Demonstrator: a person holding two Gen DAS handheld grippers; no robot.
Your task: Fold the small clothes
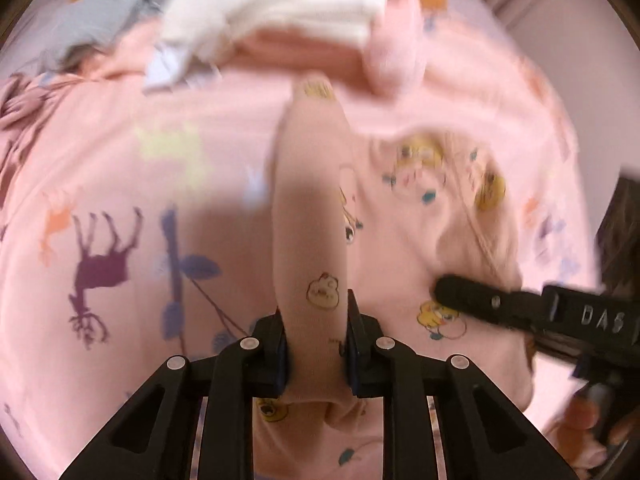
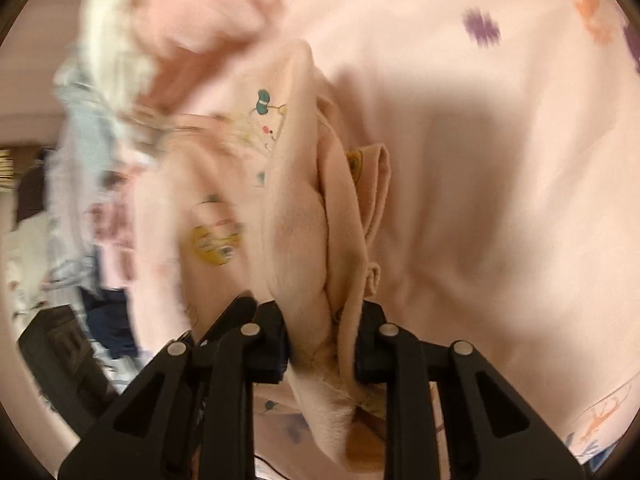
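On the pink bedsheet: pink garment (image 1: 404,208), printed with small cartoon figures, lying partly spread and partly lifted.
Landmark: pink bedsheet (image 1: 120,184), patterned with deer and leaf motifs; all positions below are given relative to it.
Left gripper (image 1: 314,344): raised above the sheet; fingers closed on a narrow band of the pink garment, which rises taut between the pads toward the far side of the sheet.
Right gripper (image 2: 322,350): above the sheet; fingers closed on a bunched fold of the same garment (image 2: 296,208), several layers pressed together between them.
Right gripper, seen from the left wrist (image 1: 460,292): tip touching the garment at the sheet's right side.
Clothes pile (image 1: 280,8): white, pale blue and pink items at the far edge of the sheet; blurred, so individual pieces probably cannot be told apart.
Sheet surface, right wrist view (image 2: 500,160): bare beside the held fold.
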